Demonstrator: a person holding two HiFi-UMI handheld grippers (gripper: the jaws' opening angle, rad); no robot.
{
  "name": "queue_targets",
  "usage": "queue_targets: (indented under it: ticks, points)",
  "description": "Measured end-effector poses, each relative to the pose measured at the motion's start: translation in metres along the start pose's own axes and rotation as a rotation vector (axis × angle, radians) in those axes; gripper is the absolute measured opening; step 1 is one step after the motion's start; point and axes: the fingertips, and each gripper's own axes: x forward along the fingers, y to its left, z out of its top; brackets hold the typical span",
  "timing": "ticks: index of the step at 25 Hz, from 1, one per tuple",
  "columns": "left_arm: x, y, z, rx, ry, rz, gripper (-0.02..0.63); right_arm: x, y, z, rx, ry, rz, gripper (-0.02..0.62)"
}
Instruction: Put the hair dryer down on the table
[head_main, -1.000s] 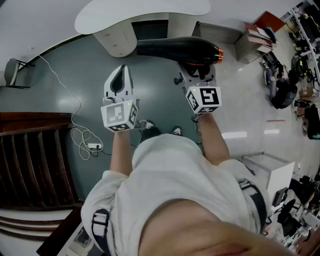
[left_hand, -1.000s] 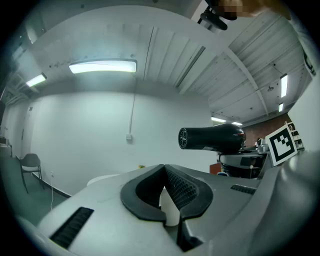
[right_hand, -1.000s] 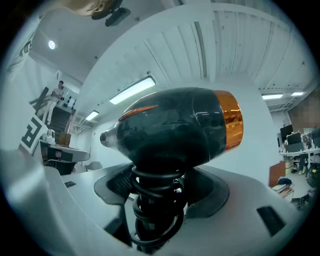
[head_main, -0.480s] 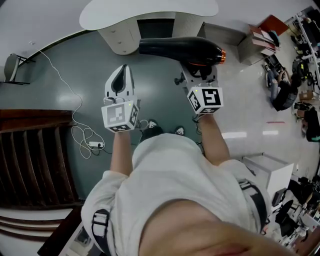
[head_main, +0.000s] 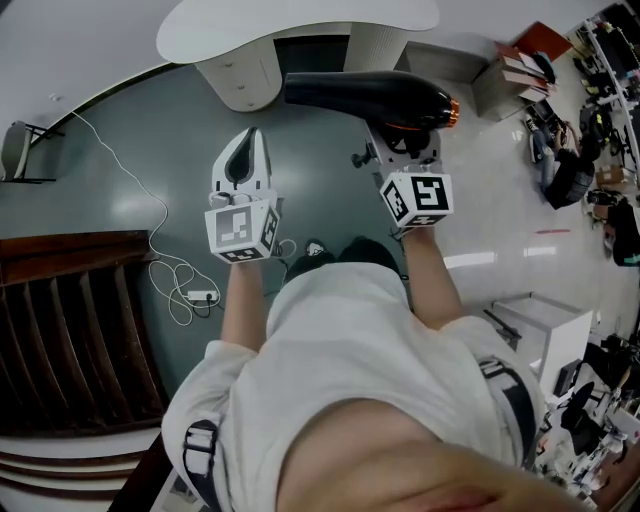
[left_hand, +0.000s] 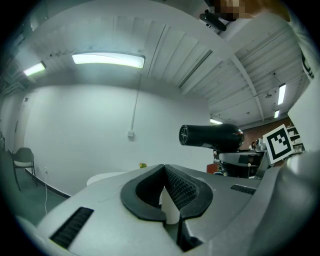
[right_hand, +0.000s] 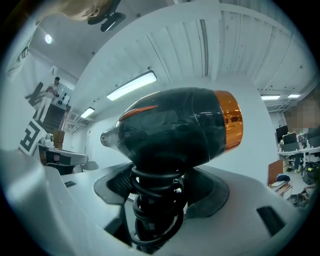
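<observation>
Hair dryer (head_main: 365, 100) not down yet: I'm clamping its handle in right hand-held gripper (head_main: 402, 148), short of tabletop (head_main: 300, 20).

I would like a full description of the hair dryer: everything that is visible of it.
The hair dryer is glossy black, with an orange ring at one end of its barrel. The barrel lies roughly level, ring end toward the person's right, in the air, not on the white table. The right claw is shut on its handle, which a black cord coils around.
</observation>
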Motion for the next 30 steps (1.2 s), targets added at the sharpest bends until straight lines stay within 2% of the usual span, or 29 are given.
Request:
queue_targets:
  ticks: [10,17,30]
  points:
    - [0.018,0.012,-0.006,-0.019,0.0,-0.006,0.018,0.028,0.005,-0.01,0.001,0.016,0.024,0.296]
    - [0.057,0.031,-0.004,-0.016,-0.003,0.017,0.018,0.073,-0.005,-0.012,0.006,0.001,0.056,0.296]
    - [0.192,0.028,0.005,-0.012,0.003,0.025,0.018,0.17,-0.094,-0.016,0.013,-0.002,0.079,0.296]
